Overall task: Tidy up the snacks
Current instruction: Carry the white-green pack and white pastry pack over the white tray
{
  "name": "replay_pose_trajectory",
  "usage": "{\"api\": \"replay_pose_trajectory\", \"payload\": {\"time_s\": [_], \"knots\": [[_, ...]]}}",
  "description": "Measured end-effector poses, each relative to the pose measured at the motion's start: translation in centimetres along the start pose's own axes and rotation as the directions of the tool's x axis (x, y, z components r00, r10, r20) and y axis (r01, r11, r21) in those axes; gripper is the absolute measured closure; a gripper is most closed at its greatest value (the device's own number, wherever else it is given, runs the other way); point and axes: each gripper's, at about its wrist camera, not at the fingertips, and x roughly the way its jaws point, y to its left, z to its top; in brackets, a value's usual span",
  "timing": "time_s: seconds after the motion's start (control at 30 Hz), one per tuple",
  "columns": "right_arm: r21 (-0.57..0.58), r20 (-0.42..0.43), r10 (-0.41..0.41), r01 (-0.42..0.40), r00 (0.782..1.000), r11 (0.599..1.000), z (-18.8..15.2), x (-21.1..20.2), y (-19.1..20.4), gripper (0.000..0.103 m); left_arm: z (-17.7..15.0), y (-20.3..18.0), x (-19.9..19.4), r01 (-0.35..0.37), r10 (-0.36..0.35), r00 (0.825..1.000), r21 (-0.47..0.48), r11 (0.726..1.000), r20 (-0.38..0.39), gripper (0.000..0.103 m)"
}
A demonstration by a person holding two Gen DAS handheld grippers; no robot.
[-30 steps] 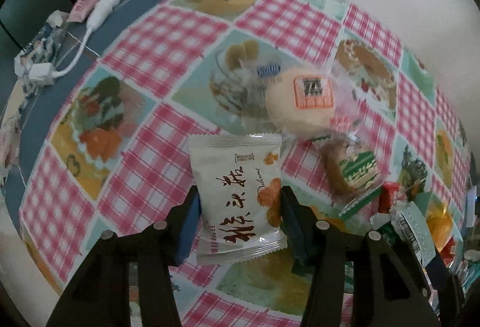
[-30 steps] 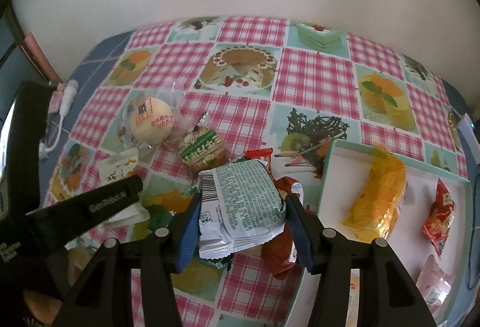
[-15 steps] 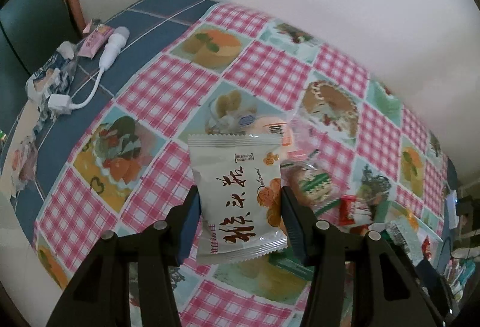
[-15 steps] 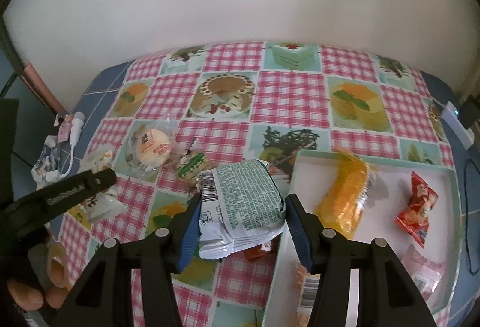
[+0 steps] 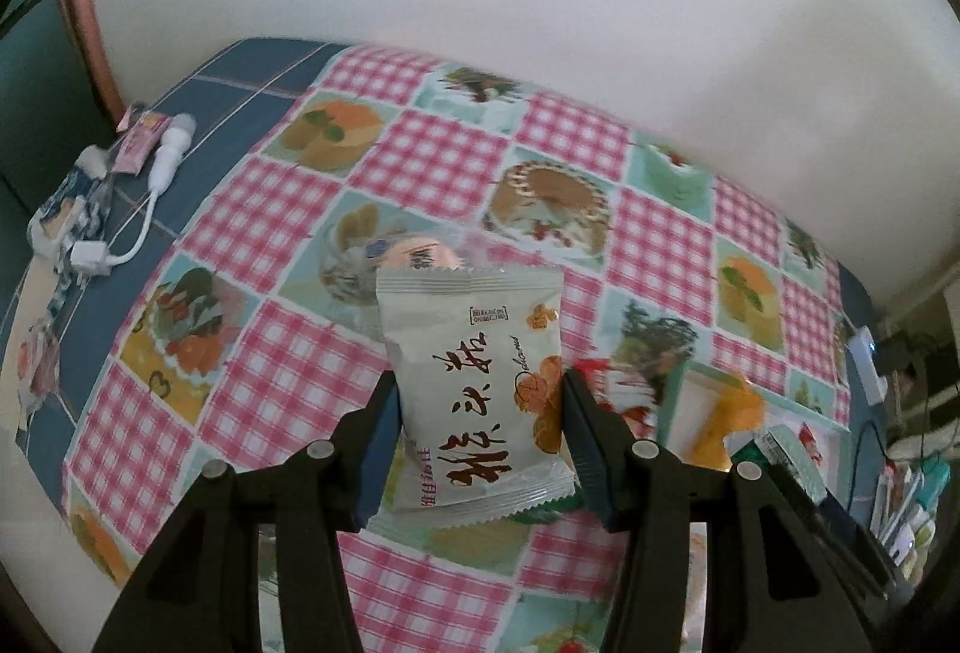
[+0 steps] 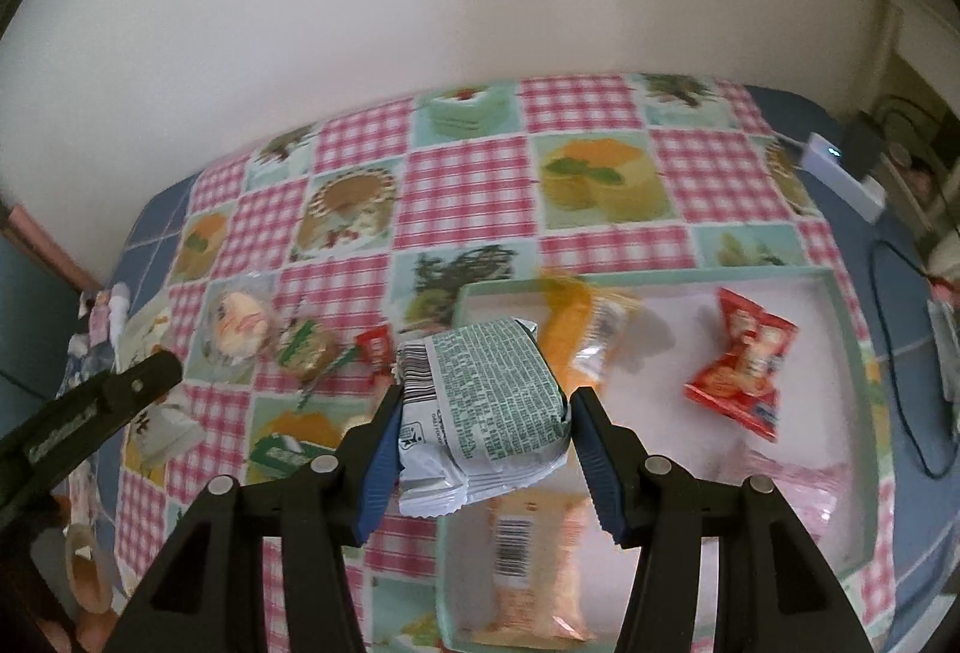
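Tray [image 6: 843, 383] centre open between orange packet [image 6: 585, 335] and red packet [image 6: 741, 371]; loose snacks [image 6: 303, 347] crowd table [image 6: 468, 185] left.

Both the left gripper [image 5: 477, 443] and the right gripper [image 6: 483, 449] are built alike: black plastic linkage arms with triangular cut-outs, round silver screw heads at the joints, and blue ribbed pads on the fingers [image 6: 384, 449].

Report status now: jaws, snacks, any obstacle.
Left gripper shut on white packet. Right gripper shut on green packet, above tray edge. No obstacle seen.
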Motion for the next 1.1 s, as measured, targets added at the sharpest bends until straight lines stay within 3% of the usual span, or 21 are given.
{"api": "replay_pose_trajectory", "payload": {"time_s": [0.27, 0.5, 1.1], "knots": [[0.143, 0.011, -0.051, 0.049, 0.999, 0.989, 0.5, -2.1, -5.7, 0.046, -1.3, -4.2, -1.4, 0.025, -0.027, 0.999, 0.104, 0.994, 0.018, 0.049], [0.287, -0.005, -0.097, 0.094, 0.995, 0.953, 0.3, -3.2, -11.9, 0.046, -3.1, -7.6, -1.2, 0.052, -0.051, 0.999, 0.182, 0.982, -0.01, 0.049], [0.42, -0.127, -0.144, 0.185, 0.981, 0.888, -1.7, -1.3, -20.4, 0.046, -8.9, -15.5, -0.2, 0.06, -0.036, 0.997, 0.392, 0.918, -0.068, 0.049]]}}
